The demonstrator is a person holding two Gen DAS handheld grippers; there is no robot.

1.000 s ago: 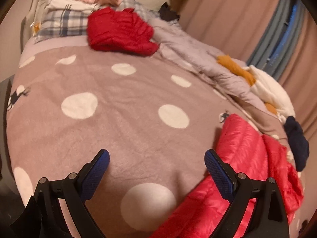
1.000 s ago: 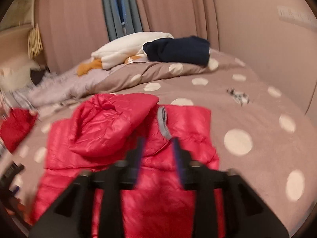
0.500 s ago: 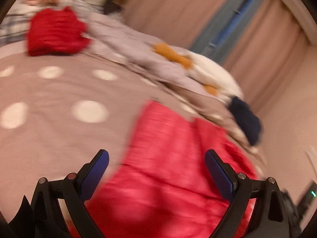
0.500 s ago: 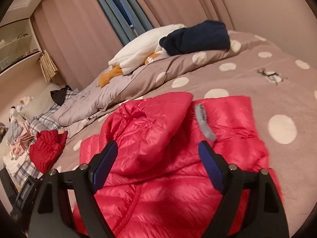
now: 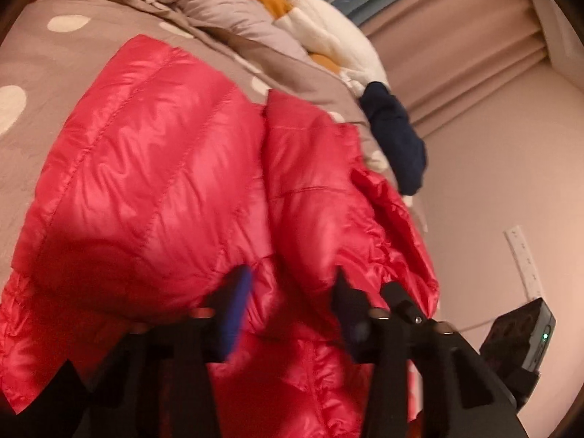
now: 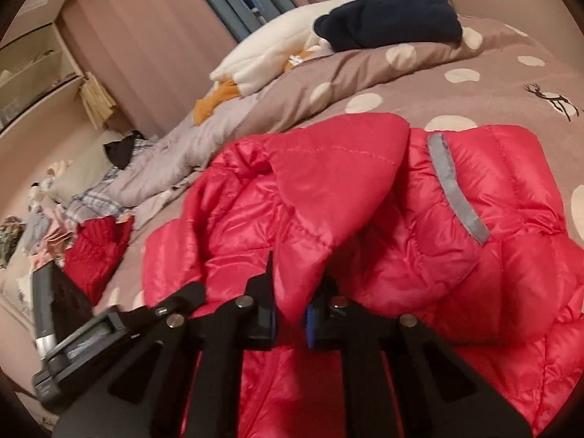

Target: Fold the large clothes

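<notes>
A shiny red puffer jacket (image 6: 365, 219) lies spread across the near part of the bed, on a taupe bedspread (image 6: 492, 84) dotted with cream circles. Its hood (image 6: 328, 182) is flopped forward over the body, and a grey strip (image 6: 456, 193) runs down beside the collar.

The right gripper (image 6: 290, 314) has just snapped together and now pinches the lower tip of the hood, with a fold of red fabric squeezed between its blue pads.

The left gripper (image 5: 292, 292) sits over the jacket's (image 5: 164, 164) quilted panel. Its jaws have just been narrowing and a bulge of the red fabric sits between the blue pads (image 5: 239, 303), but the view is smeared, so I cannot tell whether they actually press on it.

Further back a cream fleece (image 6: 270, 62) and a dark navy garment (image 6: 390, 18) lie on a rumpled grey quilt (image 6: 175, 168). A second, darker red jacket (image 6: 96, 252) rests well apart near the plaid pillows at the far left
</notes>
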